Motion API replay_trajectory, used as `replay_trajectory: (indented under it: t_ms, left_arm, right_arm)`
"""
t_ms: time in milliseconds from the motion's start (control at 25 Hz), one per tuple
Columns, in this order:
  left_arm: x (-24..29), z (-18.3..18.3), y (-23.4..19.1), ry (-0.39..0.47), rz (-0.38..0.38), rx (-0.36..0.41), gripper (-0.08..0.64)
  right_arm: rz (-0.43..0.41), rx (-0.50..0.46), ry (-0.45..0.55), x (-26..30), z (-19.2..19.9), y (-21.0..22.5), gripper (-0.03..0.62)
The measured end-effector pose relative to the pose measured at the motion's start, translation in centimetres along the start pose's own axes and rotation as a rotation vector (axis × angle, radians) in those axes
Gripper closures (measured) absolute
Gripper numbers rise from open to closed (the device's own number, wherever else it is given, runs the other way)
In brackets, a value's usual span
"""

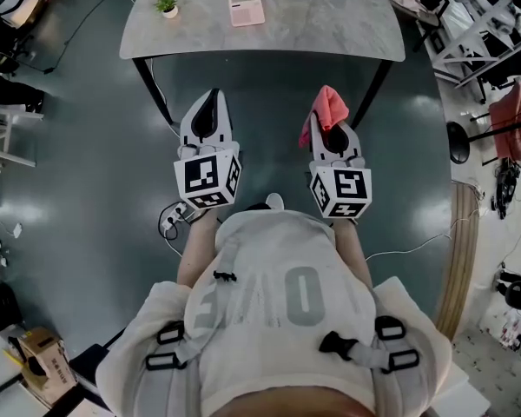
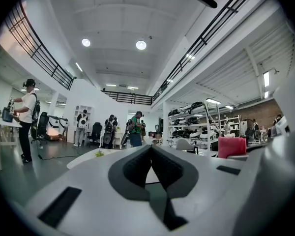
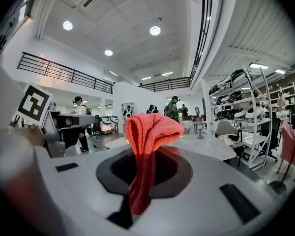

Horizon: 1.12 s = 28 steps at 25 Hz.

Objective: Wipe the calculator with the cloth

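1. My left gripper (image 2: 151, 149) is empty. Its 2 grey jaws are pressed together, tip to tip, with nothing between them. It points roughly level, out over the dark floor (image 1: 87, 146), toward the near edge of the table.

2. My right gripper (image 3: 145, 154) is clamped on the coral-red knitted cloth (image 3: 152, 127). The jaws pinch the cloth at its lower part. The upper part stands above the jaws as a folded bunch and droops slightly to the right in the right gripper view.

3. In the head view, both grippers sit side by side in front of my body, well apart from each other, short of the table.

4. The flat pink rectangular calculator (image 1: 247, 9) lies on the grey marble-pattern table (image 1: 330, 24), near the far edge and about midway along its width. Neither gripper touches it, and the cloth is well apart from it.

5. A small green plant in a white pot (image 1: 167, 5) stands on the same table, left of the calculator and apart from it.
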State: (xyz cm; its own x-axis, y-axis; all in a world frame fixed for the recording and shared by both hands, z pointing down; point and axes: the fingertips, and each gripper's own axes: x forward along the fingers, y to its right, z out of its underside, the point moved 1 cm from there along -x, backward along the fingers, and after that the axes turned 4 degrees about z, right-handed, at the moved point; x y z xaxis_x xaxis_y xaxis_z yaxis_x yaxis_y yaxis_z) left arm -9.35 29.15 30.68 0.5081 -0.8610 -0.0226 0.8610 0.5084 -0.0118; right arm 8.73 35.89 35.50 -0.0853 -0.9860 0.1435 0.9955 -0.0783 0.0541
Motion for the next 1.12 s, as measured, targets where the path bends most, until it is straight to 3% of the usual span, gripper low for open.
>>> replay_trajectory:
  t_ms: [200,520,760,1120]
  left_arm:
    - [-0.7,0.7,-0.3,-0.023,-0.022,-0.014,0.540]
    - [1.0,2.5,-4.2,-0.047,-0.057,-0.051,0.540]
    - [7.7,2.6,-4.0,-0.035,-0.029,-0.066,0.540]
    - [19.2,1.7,-8.8,-0.036,-0.004,-0.075,0.540]
  right_arm:
    - [-0.013,0.032,-0.043,0.4,1.5,0.0,0.537]
    - [-0.043,0.030,-0.090,3.0,3.2,-1.9,0.537]
    - [0.000,-0.012,-0.065,6.9,1.5,2.3,0.537]
    - [0.010,-0.064,-0.050,18.5,-2.2,4.1,0.537]
